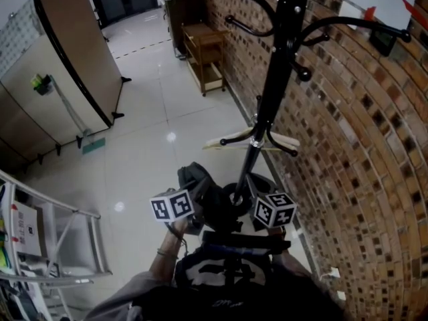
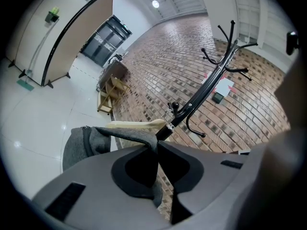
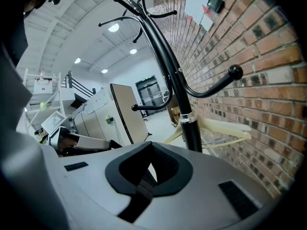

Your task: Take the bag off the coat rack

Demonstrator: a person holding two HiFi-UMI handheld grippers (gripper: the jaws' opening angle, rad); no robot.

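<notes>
The black coat rack point(image 1: 281, 65) stands against the brick wall, its pole point(image 3: 184, 114) just beyond my jaws. The dark grey bag point(image 1: 195, 179) hangs low beside the pole, in front of me. My left gripper point(image 2: 156, 150) is shut on a fold of the bag's grey fabric, and the bag's body point(image 2: 79, 145) droops to the left of it. My right gripper point(image 3: 151, 169) is shut on a black strap point(image 3: 141, 190) that runs down between its pads. Both marker cubes point(image 1: 172, 204) point(image 1: 273, 209) sit close together near the pole's base. Whether the bag still touches a hook is hidden.
A cream clothes hanger point(image 1: 231, 141) hangs on a lower hook of the rack. A wooden shelf cart point(image 1: 204, 55) stands further along the brick wall point(image 1: 361, 146). A beige partition point(image 1: 80, 52) is at the left, and a metal rack point(image 1: 47, 246) at the near left.
</notes>
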